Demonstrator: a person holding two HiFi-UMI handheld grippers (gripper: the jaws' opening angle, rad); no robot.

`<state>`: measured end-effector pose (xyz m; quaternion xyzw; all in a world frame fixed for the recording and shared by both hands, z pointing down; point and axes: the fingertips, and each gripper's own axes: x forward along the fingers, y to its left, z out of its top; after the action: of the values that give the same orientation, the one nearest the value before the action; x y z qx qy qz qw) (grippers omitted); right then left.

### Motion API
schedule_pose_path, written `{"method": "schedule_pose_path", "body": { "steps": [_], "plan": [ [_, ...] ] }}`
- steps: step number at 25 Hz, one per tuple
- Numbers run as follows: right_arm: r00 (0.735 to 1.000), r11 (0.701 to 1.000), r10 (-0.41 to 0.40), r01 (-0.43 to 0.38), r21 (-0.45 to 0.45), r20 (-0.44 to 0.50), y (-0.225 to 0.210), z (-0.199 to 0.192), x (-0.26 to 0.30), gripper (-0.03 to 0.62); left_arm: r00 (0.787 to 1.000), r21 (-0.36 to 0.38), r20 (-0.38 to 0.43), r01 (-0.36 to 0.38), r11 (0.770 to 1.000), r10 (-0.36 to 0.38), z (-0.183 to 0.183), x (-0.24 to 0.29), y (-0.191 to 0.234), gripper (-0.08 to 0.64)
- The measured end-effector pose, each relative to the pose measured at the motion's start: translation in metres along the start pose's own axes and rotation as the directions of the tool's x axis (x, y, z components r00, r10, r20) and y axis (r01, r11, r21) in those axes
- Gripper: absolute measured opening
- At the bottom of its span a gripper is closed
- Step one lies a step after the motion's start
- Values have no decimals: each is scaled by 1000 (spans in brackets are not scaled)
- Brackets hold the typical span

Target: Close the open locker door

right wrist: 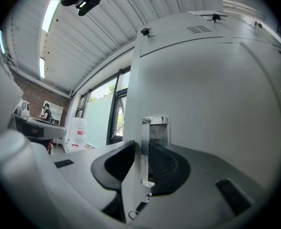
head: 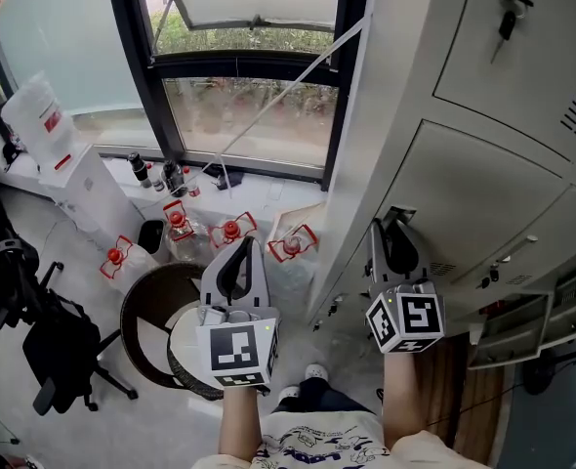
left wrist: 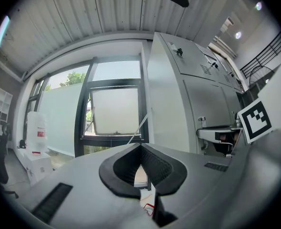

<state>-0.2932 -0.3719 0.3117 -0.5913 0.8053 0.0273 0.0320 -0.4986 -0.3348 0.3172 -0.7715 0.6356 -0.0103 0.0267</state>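
The grey locker bank (head: 522,57) stands at the right of the head view. One locker door (head: 459,208) hangs open from it. My right gripper (head: 390,225) is at that door's free edge. In the right gripper view the thin door edge (right wrist: 143,151) with its metal latch (right wrist: 155,121) runs between the pads, and my right gripper (right wrist: 143,146) is shut on it. My left gripper (head: 240,246) hangs left of the lockers, shut and holding nothing. In its own view the left gripper (left wrist: 141,147) points at the window, with its tips touching.
Several water bottles with red handles (head: 231,231) stand on the floor under the window (head: 254,106). A round stool (head: 161,311) is below my left gripper, and a black office chair (head: 44,330) is at the far left. Keys (head: 508,20) hang in an upper locker door. Another open flap (head: 513,325) juts out lower right.
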Motion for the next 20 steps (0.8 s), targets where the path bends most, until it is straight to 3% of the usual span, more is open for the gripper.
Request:
{"method": "schedule_pose_path", "body": {
  "steps": [14,16,20],
  "plan": [
    [999,999,40,-40,-24,7,-2,-1,4,81,1000,-2,20,-10,1000,11,5,8,-10,2],
    [999,998,52,-52,-28,6,0,-1,3,132,1000,-1,17,-10,1000,10,4,8,-12,2],
    [998,998,55,-55,-30,11,1,-1,-3,137,1000,1,8,-7,1000,7,1,5,-15,2]
  ]
}}
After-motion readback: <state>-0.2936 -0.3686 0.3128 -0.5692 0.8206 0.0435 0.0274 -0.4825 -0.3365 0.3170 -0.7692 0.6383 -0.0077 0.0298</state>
